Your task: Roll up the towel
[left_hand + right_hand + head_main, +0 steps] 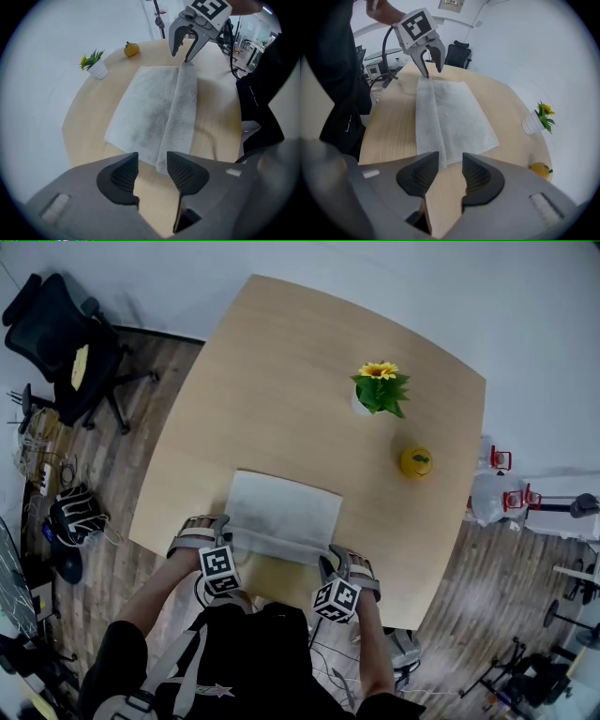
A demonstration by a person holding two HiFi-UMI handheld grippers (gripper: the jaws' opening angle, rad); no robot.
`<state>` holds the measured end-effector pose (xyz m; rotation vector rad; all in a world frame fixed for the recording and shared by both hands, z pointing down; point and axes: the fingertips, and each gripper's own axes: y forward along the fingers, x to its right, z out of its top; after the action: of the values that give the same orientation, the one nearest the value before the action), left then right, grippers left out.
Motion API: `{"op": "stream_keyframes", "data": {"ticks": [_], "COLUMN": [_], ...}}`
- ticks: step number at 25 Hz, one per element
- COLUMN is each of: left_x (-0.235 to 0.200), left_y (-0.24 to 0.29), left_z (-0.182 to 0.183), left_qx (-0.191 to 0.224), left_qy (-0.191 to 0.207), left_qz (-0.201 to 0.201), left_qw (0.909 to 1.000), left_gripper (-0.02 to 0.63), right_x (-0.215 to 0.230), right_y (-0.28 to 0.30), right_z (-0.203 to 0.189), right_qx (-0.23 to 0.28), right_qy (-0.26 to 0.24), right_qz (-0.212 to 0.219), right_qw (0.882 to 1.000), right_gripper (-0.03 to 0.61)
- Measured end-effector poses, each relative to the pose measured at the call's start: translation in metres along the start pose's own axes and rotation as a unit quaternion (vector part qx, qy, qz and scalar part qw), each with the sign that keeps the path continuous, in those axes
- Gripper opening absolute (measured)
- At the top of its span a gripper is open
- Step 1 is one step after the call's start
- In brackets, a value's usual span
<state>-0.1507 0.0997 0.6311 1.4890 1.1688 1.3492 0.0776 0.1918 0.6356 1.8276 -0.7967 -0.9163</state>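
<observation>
You're holding both grippers spread at the white cloth towel [286, 510].
Your left gripper [152, 165] and right gripper [450, 165] are pinching nothing; the towel is lying on the light wooden tabletop [319, 343], near edge folded over.

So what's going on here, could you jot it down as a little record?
Towel: white, flat on the wooden table, near edge folded over once
Left gripper: jaws open, empty, at the fold's left end
Right gripper: jaws open, empty, at the fold's right end
Also on table: potted sunflower, yellow fruit
</observation>
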Motion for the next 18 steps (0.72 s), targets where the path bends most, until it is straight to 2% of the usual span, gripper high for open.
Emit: {"op": "stream_keyframes", "data": {"ticks": [5,18], "left_x": [0.006,0.052], "left_y": [-0.014,-0.004], "left_z": [0.000,-0.008], "left_qx": [0.009,0.006], "left_qy": [0.000,0.010], "left_qz": [0.011,-0.031], "left_qw": [0.9999,0.9994], "left_gripper": [0.206,0.204], "right_x": [-0.009,-0.053], "right_y": [-0.011,0.001], "right_z": [0.004,0.003], "right_qx": [0.005,0.002], "right_qy": [-0.007,-0.016], "right_qz": [-0.003,0.036], "right_qw": [1.000,0.999], "right_gripper": [0.161,0.161]}}
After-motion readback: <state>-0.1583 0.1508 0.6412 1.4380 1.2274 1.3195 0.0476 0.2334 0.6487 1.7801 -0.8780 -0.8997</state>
